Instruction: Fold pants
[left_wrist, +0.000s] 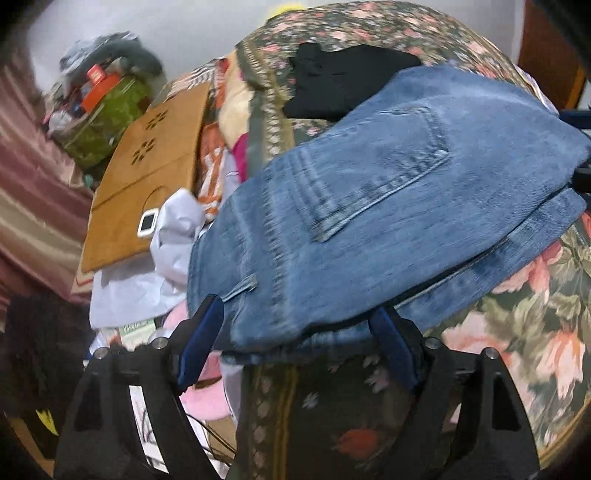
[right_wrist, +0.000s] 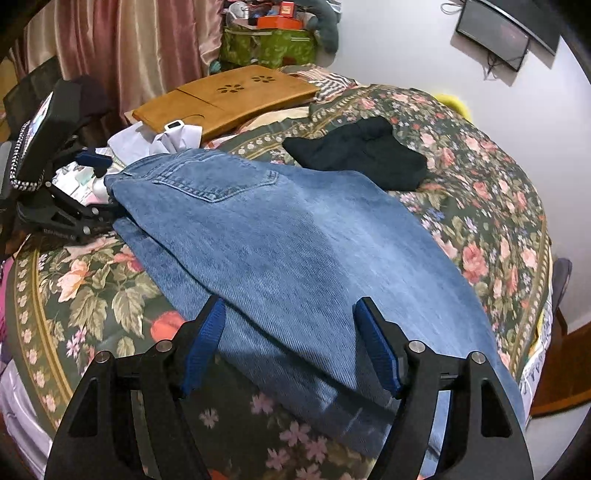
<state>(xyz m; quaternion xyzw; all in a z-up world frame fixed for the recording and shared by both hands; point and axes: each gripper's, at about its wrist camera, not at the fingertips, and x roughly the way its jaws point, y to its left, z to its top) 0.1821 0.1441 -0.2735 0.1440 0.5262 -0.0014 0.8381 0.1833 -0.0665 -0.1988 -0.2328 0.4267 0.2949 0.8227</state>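
Denim jeans (right_wrist: 280, 236) lie on the bedspread (right_wrist: 480, 192) lengthwise between both spread-fingered, empty grippers: waistband just ahead of the left gripper (left_wrist: 299, 325), legs passing between the right gripper's (right_wrist: 291, 332) fingers.

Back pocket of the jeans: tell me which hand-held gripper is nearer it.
Left. The left hand-held gripper sits open at the waistband end of the jeans, close to the back pocket. The right hand-held gripper is open over the leg end, farther away.
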